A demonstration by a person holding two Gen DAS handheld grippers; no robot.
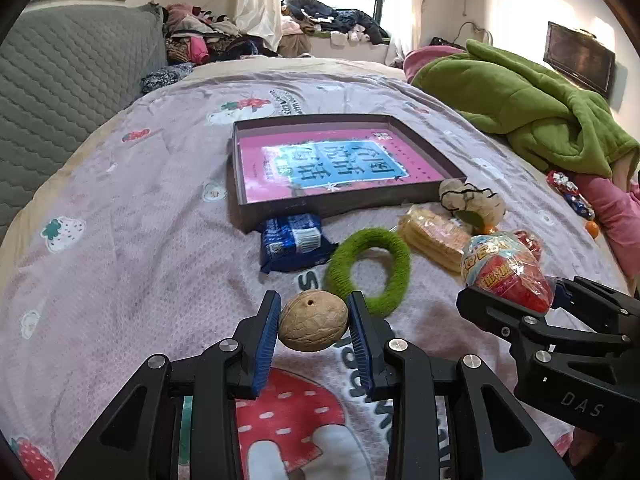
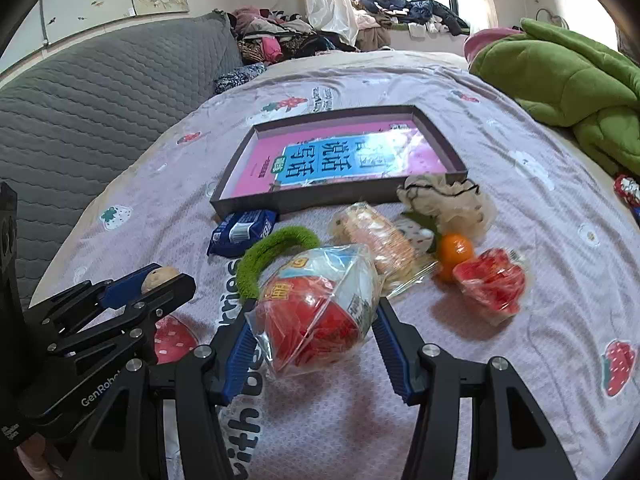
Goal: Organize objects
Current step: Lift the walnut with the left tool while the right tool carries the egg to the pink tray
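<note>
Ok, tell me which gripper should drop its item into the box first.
Left, probably. The left gripper grips the walnut facing the box; the right gripper sits farther right with its bulkier packet.

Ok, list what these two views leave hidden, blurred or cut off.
1. Walnut: right wrist view, mostly hidden by the left gripper fingers.
2. Red wrapped snack: right wrist view, blurred; its label is unreadable.
3. Green ring: right wrist view, its near half is behind the egg-shaped packet in the right gripper.
4. Pink book in the tray: its small print is too small in both views.
</note>
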